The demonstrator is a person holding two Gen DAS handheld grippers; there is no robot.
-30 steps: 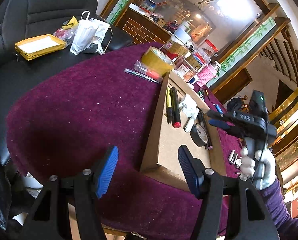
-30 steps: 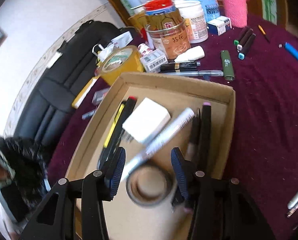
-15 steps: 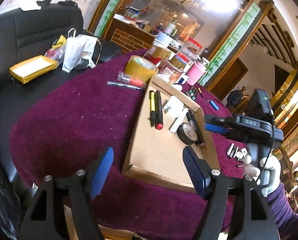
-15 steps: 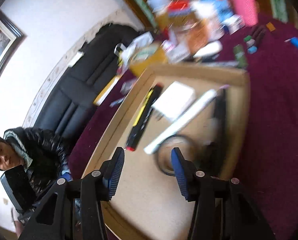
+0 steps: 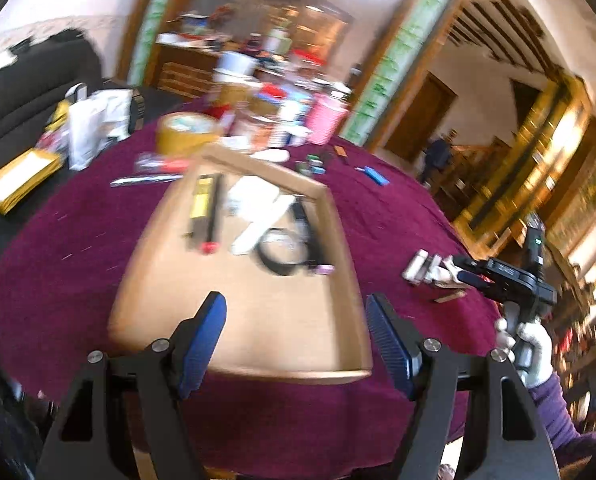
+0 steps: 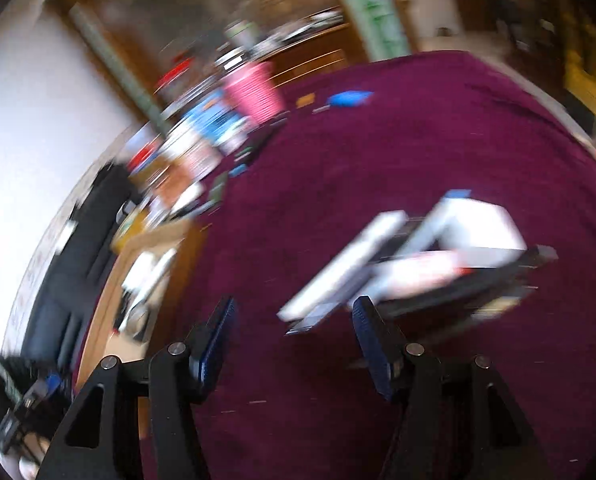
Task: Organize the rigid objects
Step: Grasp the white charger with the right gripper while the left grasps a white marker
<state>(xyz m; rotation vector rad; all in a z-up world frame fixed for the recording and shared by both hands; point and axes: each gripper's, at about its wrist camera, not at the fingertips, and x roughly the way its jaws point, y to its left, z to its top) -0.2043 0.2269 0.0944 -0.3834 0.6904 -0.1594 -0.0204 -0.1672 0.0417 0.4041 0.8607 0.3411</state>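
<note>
Cardboard trays (image 5: 339, 240): one is seen.
Tape rolls: two are counted, yellow (image 5: 188, 130), black (image 5: 280, 254).
Pink cups (image 5: 325, 124): one.
Blue lighters (image 5: 371, 174): one.
White bags (image 5: 94, 130): one.
Grippers: two, left (image 5: 296, 338), right (image 6: 292, 342).

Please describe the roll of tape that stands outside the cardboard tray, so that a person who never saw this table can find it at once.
Start from the round table with the purple cloth and find the flat cardboard tray in its middle. Just beyond the tray's far left corner, before the crowd of jars, lies the roll of tape. It is wide and yellow-brown, unlike the thin dark ring inside the tray.
</note>
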